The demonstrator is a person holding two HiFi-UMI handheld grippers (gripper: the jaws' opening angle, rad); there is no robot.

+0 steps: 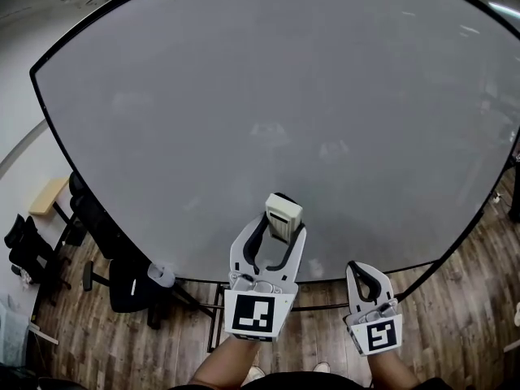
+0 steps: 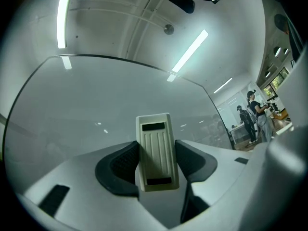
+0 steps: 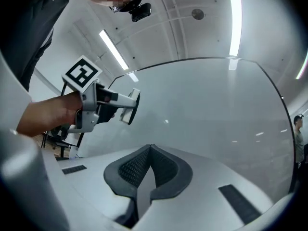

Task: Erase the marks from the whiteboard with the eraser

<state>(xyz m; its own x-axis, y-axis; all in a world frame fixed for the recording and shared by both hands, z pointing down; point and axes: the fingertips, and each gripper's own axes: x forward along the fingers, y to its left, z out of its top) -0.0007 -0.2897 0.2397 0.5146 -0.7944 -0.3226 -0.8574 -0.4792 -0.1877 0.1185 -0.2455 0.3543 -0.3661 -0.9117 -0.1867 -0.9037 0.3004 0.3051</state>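
Left claw (image 1: 283,227) pinches the eraser (image 1: 284,211) at the whiteboard's (image 1: 244,96) 6 o'clock edge; right claw (image 1: 362,267), pressed together, empty, at 4 o'clock of it.

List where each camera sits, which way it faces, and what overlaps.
Head view: on the person's head, facing forward and down at the whiteboard; shows both forearms, the left gripper holding the eraser, and the right gripper.
Left gripper view: on the left gripper, facing along its fingers, shut on the eraser, toward the whiteboard and ceiling.
Right gripper view: on the right gripper, facing along its shut, empty fingers at the whiteboard; the left gripper and the person's hand show at left.
Shared: whiteboard and eraser appear in all three.
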